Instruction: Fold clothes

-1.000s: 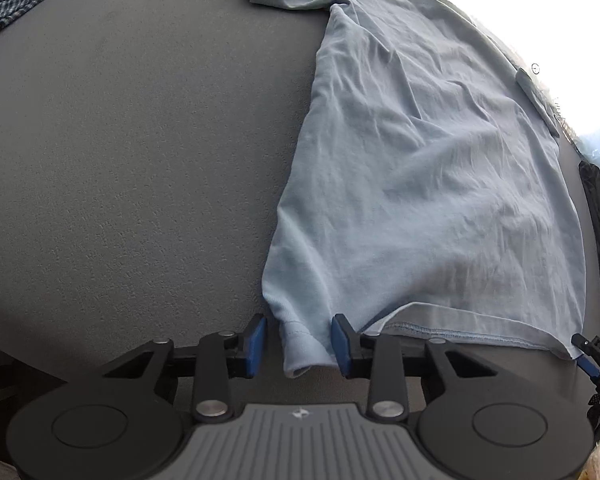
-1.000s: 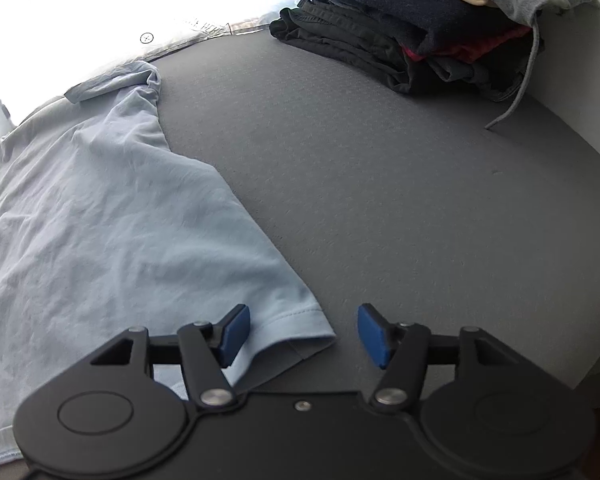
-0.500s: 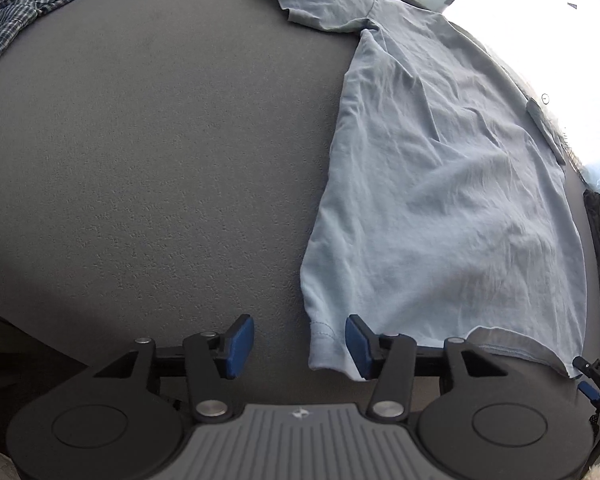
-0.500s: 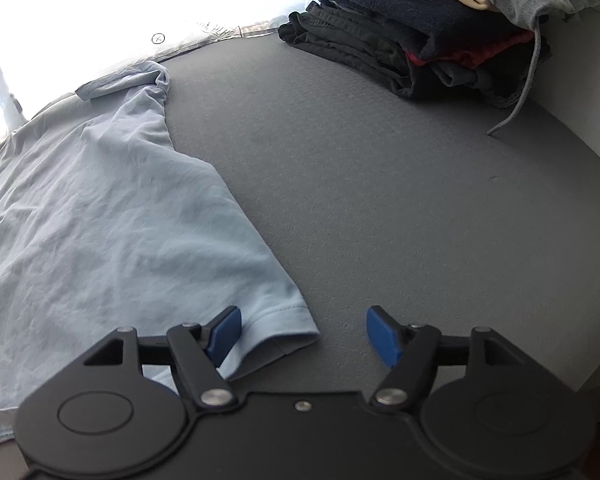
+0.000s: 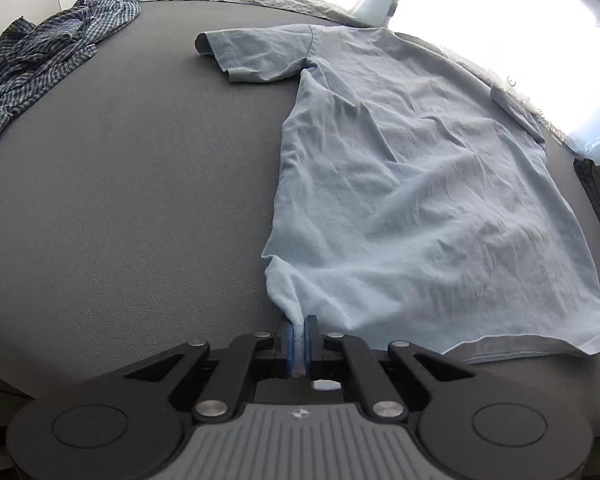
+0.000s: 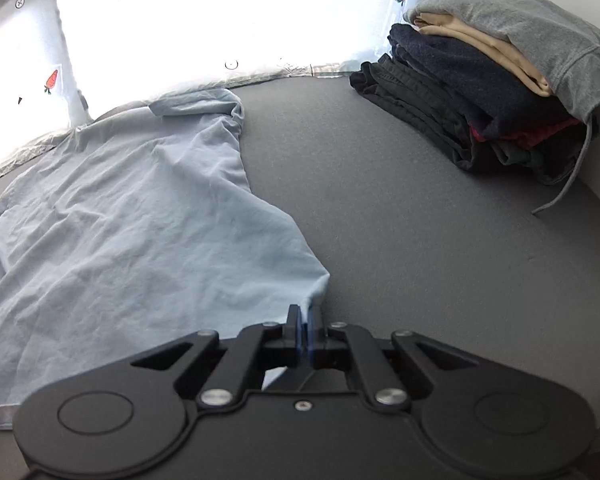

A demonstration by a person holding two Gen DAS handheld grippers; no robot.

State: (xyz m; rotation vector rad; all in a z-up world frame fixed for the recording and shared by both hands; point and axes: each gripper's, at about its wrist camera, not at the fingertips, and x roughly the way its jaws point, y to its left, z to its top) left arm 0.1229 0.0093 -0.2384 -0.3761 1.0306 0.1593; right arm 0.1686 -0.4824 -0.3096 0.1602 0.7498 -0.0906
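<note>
A light blue T-shirt lies spread on the dark grey surface, collar end far, hem near. My left gripper is shut on the shirt's near left hem corner, which is lifted a little. My right gripper is shut on the near right hem corner of the same T-shirt. The shirt's left sleeve lies flat at the far side.
A crumpled blue checked shirt lies at the far left. A stack of folded clothes with a grey hoodie on top stands at the far right. Bright windows run along the far edge.
Both grippers were open around the hem corners; now both have shut on the shirt's hem corners and raised them slightly.
</note>
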